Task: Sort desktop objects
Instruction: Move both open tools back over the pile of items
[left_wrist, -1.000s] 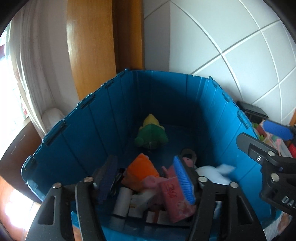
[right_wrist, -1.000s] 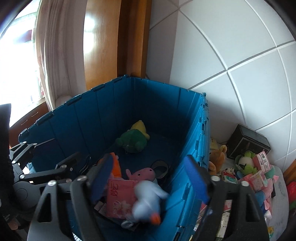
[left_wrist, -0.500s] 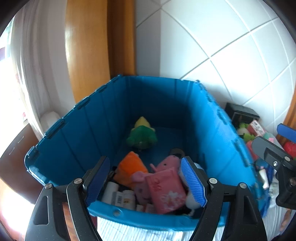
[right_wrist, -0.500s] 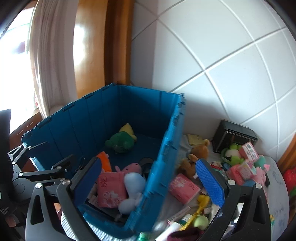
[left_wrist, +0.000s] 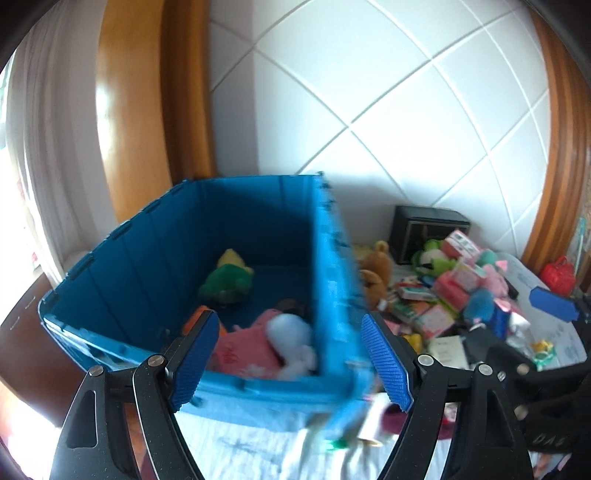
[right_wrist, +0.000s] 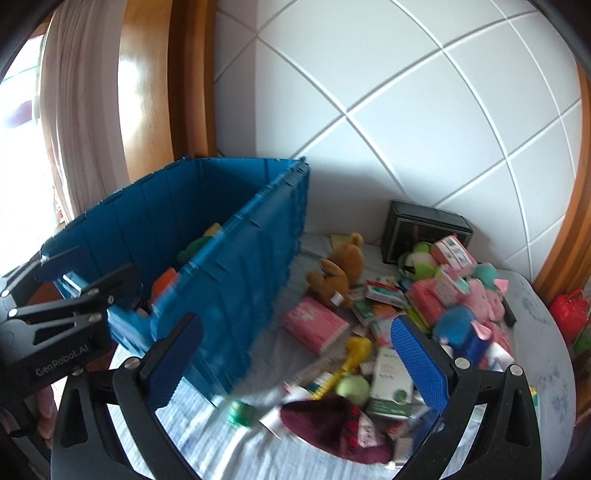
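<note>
The blue crate (left_wrist: 155, 254) stands at the left of the cloth-covered bench (right_wrist: 207, 439), against the tiled wall; inside it lie a green plush (left_wrist: 227, 282), a pink packet (left_wrist: 242, 354) and a white plush (left_wrist: 293, 338); right of the crate, loose on the bench, spreads the pile of toys and boxes (right_wrist: 436, 295), with a brown bear (right_wrist: 340, 273) nearest the crate wall; both the left gripper (left_wrist: 291, 362) and the right gripper (right_wrist: 295, 363) have their fingers spread wide and hold nothing.
</note>
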